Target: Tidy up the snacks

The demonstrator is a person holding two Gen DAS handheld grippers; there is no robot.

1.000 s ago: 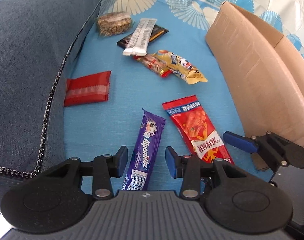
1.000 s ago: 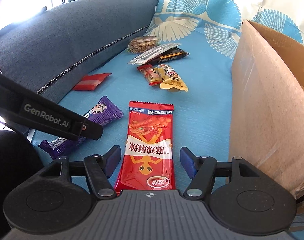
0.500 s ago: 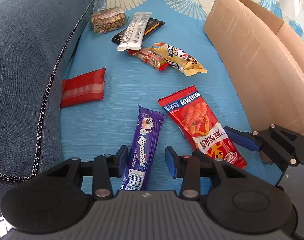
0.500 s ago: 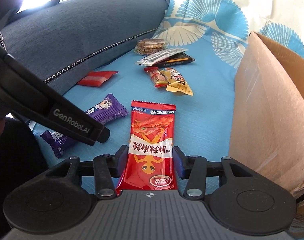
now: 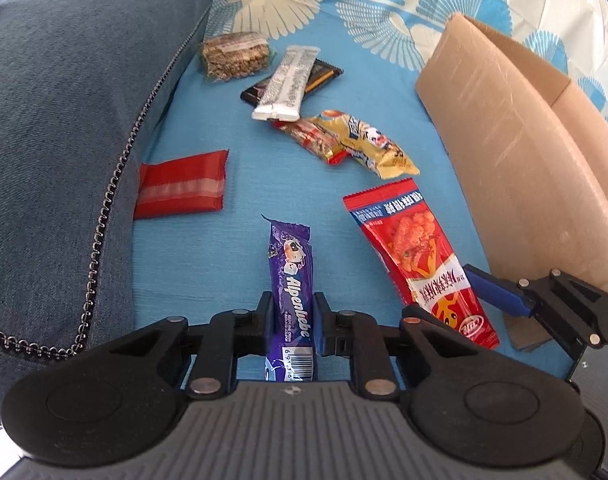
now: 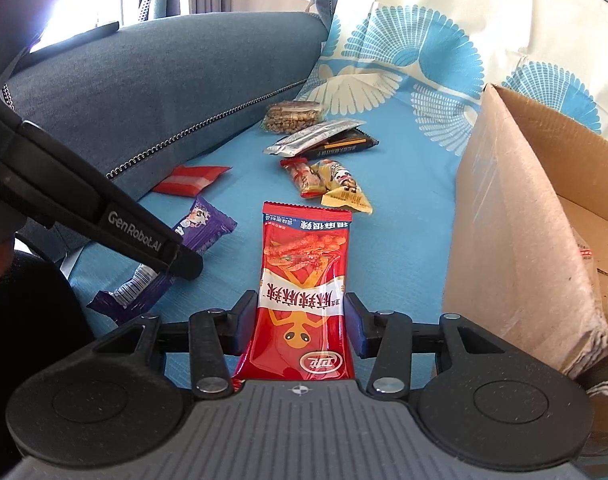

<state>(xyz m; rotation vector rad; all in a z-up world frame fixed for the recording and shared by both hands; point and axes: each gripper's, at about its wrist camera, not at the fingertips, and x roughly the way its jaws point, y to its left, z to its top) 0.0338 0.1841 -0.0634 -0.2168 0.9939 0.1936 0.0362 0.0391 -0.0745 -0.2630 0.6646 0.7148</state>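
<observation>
The left gripper (image 5: 292, 322) is closing its fingers (image 5: 264, 316) on the purple Alpenliebe candy packet (image 5: 291, 292), both pads pressing its sides. The right gripper (image 6: 299, 324) grasps the long red foil snack packet (image 6: 304, 280), fingers (image 6: 243, 320) touching its edges. Both packets lie on the blue patterned sofa cover (image 5: 223, 248), the red one nearer the open brown cardboard box (image 6: 516, 220).

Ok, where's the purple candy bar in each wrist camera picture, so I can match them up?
Left wrist: purple candy bar at bottom centre, between the left tongs, which are closing on it.
Right wrist: it lies at lower left, partly behind the left tongs' arm.
Shared landmark: cardboard box, on the right in both.
</observation>
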